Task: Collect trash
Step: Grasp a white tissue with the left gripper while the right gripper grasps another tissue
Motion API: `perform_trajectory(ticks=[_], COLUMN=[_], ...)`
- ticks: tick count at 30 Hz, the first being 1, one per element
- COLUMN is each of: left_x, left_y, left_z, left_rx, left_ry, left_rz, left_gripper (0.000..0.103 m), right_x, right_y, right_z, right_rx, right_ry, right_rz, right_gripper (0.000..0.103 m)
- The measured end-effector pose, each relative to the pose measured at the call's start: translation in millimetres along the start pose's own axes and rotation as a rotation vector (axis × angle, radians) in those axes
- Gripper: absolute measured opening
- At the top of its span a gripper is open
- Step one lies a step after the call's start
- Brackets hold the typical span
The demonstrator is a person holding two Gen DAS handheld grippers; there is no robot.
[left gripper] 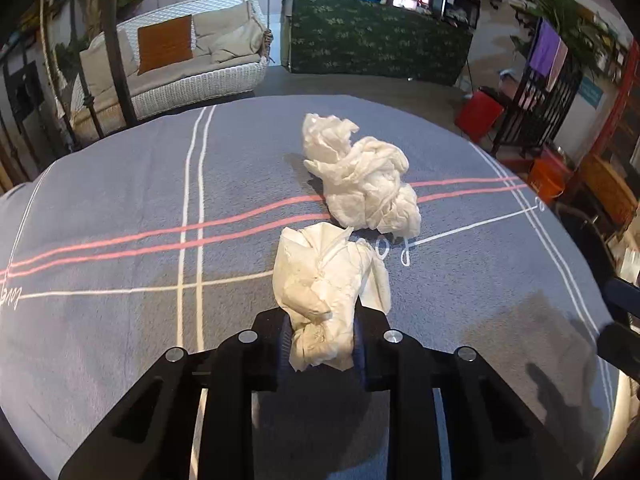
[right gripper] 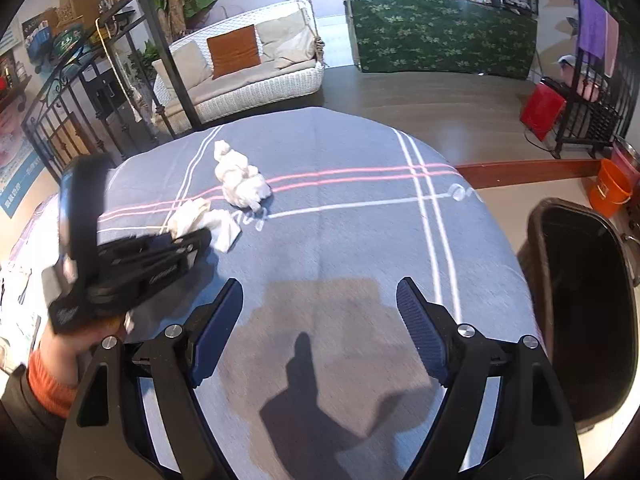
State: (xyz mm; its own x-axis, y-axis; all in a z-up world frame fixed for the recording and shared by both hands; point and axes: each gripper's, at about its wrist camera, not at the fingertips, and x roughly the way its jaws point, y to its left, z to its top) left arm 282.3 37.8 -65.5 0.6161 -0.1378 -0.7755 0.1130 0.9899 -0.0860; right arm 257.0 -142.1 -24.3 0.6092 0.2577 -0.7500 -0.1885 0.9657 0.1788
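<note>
Right up at the lens, the left claw (left gripper: 320, 344) is pinching a crumpled cream tissue (left gripper: 320, 288) between its two blue pads, the paper bulging forward out of the grip and over the grey cloth. In the right wrist view that same left claw (right gripper: 192, 236) is showing at the left edge of the counter (right gripper: 340, 240), black and blurred, with the cream tissue (right gripper: 200, 216) caught at its tip, low over the pink stripes. The hand (right gripper: 64, 356) holding it is sitting below it, with an orange cuff at the wrist.

Just beyond the held piece, a second wad of white tissue (left gripper: 364, 176) is lying on the counter (left gripper: 120, 200), straddling the double pink stripe near the middle; the two pieces are sitting very close, though whether they are touching I cannot tell. From the right wrist, that white wad (right gripper: 240, 180) is resting left of centre, towards the far edge.

Moving right, the right claw (right gripper: 320, 332) is hanging spread wide, gripping nothing, its blue pads (right gripper: 424, 336) well apart over the near part of the cloth, with its shadow falling on the fabric between them.

Off the right edge of the counter, a dark brown bin (right gripper: 580, 320) is standing just beside it, its mouth facing up.
</note>
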Motion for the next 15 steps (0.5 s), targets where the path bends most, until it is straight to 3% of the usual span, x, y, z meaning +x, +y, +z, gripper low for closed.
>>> perform_trajectory(ticks=[12, 15], left_x=[-47, -48], left_y=[26, 29], left_z=[-25, -26], left_rx=[-0.067, -0.081], left_ry=[-0.059, -0.058], left_rz=[0.035, 0.036], left_gripper=[0.024, 0.024], right_x=[75, 96], right_y=[57, 74], right_z=[53, 66], right_rx=[-0.121, -0.172], right_ry=[0.072, 0.087], right_rz=[0.079, 0.072], right_gripper=[0.079, 0.073])
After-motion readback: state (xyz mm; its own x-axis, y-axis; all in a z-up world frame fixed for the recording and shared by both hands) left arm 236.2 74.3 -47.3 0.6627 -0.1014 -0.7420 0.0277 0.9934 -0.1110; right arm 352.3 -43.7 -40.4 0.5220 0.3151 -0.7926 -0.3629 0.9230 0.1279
